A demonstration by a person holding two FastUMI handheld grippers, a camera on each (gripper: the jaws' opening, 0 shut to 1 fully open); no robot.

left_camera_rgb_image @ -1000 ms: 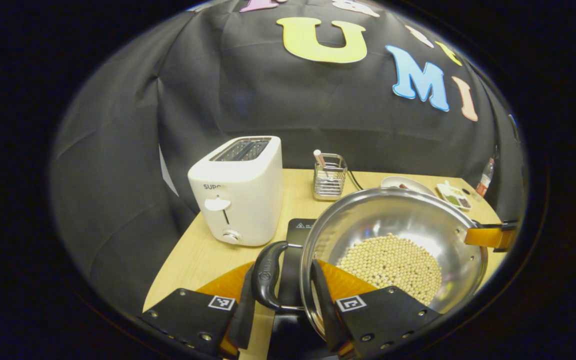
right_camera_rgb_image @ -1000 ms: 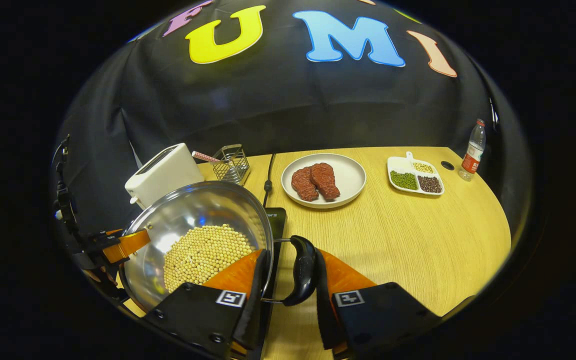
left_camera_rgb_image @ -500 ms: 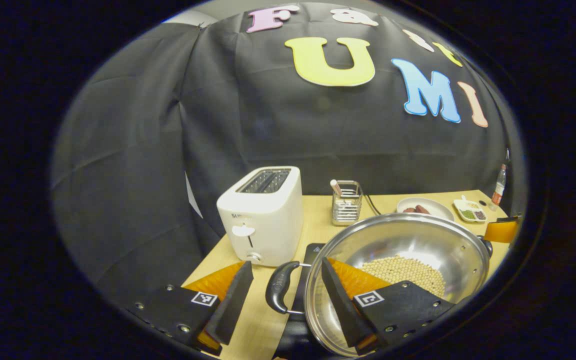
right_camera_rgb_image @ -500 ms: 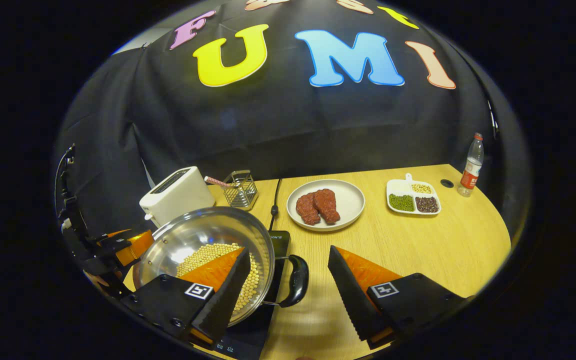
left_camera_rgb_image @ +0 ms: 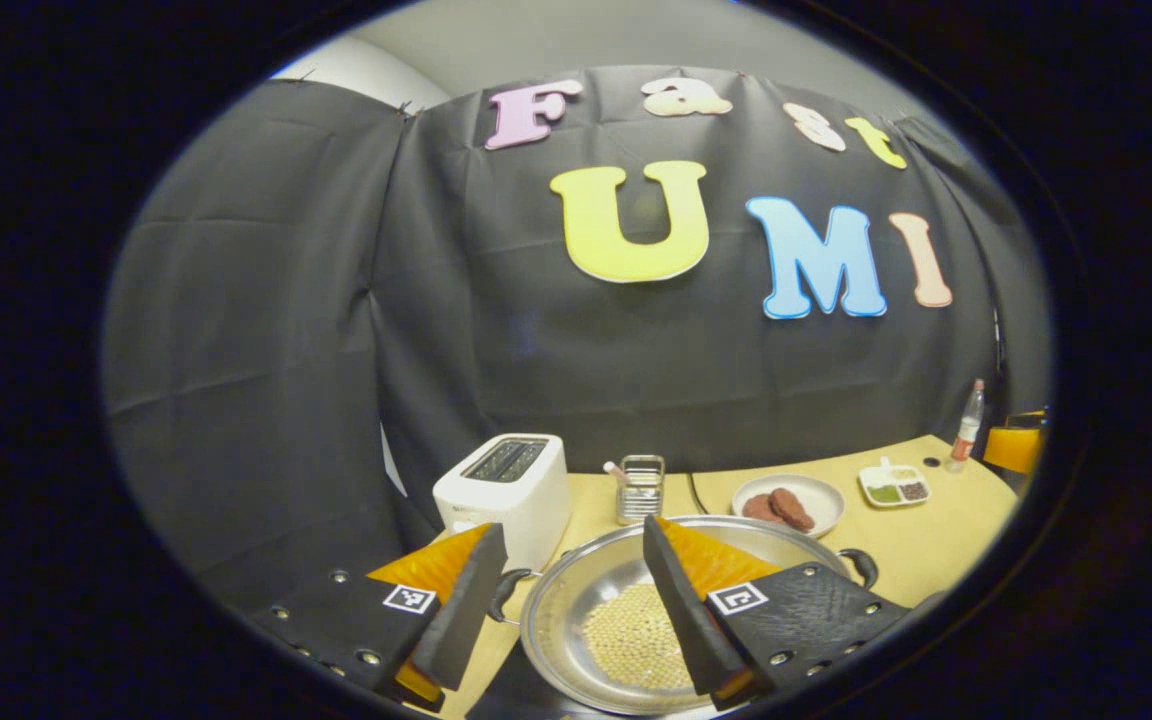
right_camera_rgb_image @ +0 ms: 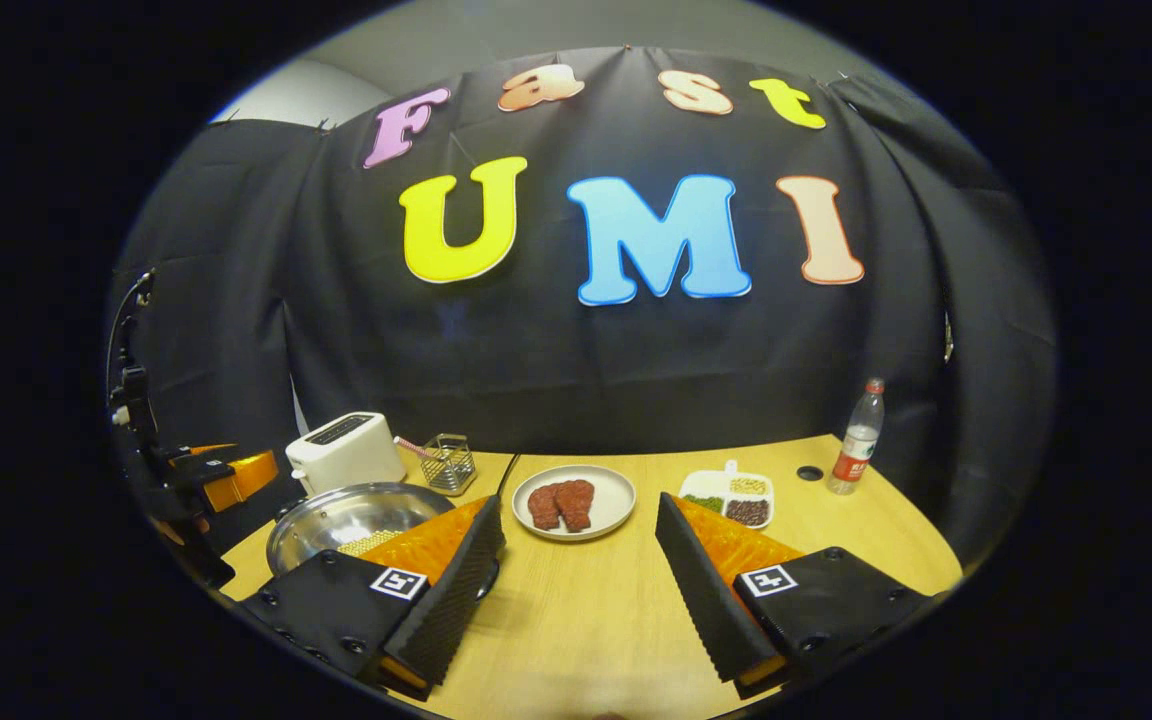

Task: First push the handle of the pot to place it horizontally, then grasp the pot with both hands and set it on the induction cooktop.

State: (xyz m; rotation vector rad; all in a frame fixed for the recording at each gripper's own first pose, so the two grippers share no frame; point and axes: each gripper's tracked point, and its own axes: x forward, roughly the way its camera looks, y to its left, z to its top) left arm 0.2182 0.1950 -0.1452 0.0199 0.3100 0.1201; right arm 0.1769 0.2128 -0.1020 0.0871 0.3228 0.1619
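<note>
The left claw [left_camera_rgb_image: 566,600] is hanging spread wide, gripping nothing, above the shiny round steel pot [left_camera_rgb_image: 576,610] with its pale beans [left_camera_rgb_image: 631,635]. The right claw [right_camera_rgb_image: 576,590] is gaping too, empty, over the bare wooden tabletop [right_camera_rgb_image: 586,620]. The pot is sitting on the dark flat induction cooktop [left_camera_rgb_image: 511,695], its small black loop handles [left_camera_rgb_image: 504,590] sticking out level at either side. So the placing looks done; what remains, by my reading, is just clearing the claws away. Further out, the white toaster [left_camera_rgb_image: 511,490], the wire utensil basket [left_camera_rgb_image: 639,490], the white plate of red meat [right_camera_rgb_image: 574,502], a divided dish [right_camera_rgb_image: 731,497] and a bottle [right_camera_rgb_image: 858,436] are standing well apart from the pot.
</note>
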